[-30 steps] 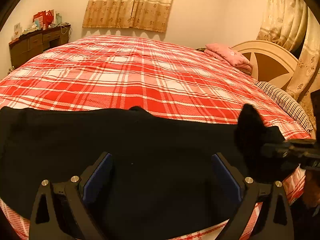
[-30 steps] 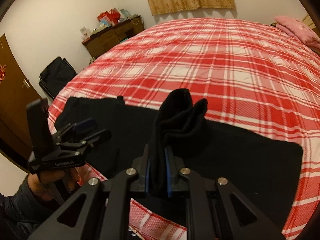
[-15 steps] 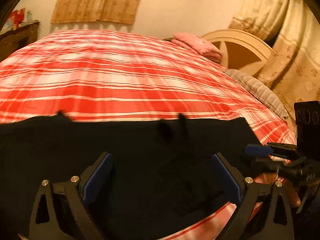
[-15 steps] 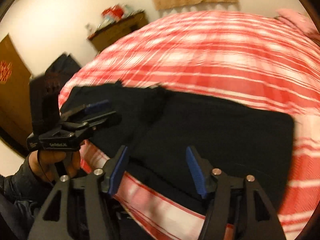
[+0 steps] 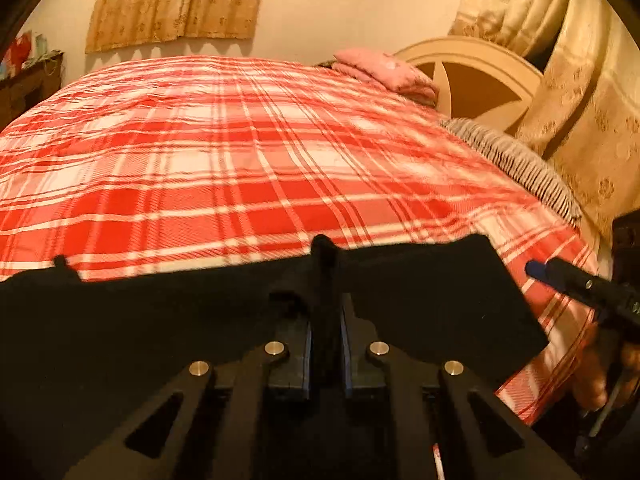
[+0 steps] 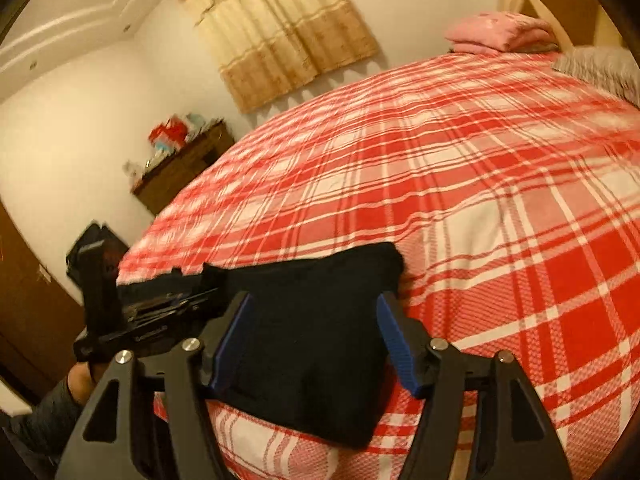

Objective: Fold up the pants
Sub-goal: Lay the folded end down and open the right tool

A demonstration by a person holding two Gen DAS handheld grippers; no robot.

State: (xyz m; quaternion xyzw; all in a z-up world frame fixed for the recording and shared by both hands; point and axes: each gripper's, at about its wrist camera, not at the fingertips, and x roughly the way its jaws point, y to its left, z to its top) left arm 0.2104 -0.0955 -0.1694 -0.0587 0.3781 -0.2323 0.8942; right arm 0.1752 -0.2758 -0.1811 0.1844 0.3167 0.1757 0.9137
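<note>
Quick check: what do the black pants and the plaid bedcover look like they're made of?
Black pants: apparently soft matte knit or fleece; no sheen, and it bunches thickly.
Plaid bedcover: probably woven cotton, matte; a fine weave texture shows close up in the right wrist view.

Left gripper (image 5: 325, 354): black frame with triangular cut-outs, round silver screws. Right gripper (image 6: 316, 344): same black frame — blue ribbed pads (image 6: 396, 340). Bare skin and a dark sleeve (image 6: 52, 412) visible.

Pants (image 6: 316, 344) matt black cloth; bedspread (image 6: 460, 184) woven plaid cloth; gripper pads (image 6: 396, 336) ribbed blue; dresser (image 6: 180, 172) at 10 o'clock, dark wood.
</note>
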